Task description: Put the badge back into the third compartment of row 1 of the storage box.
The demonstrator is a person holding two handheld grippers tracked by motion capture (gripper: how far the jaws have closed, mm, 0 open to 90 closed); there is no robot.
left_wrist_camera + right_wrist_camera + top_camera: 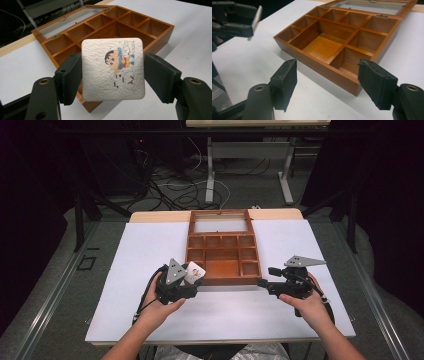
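A white square card (113,68) with a cartoon figure printed on it stands upright between the pads of my left gripper (113,75), which is shut on its two side edges. In the high view the card (194,271) hangs just left of the front left corner of a wooden compartment box (222,281), held there by the left gripper (192,279). My right gripper (265,276) is at the box's front right corner, pointing left. Its jaws (327,80) stand open with nothing between them, over the white surface in front of the box wall (317,66).
The box has several empty compartments, and its glass lid (221,222) lies open flat behind it. A white sheet (135,255) covers the table, with bare room on either side of the box. Cables and table legs are on the floor beyond.
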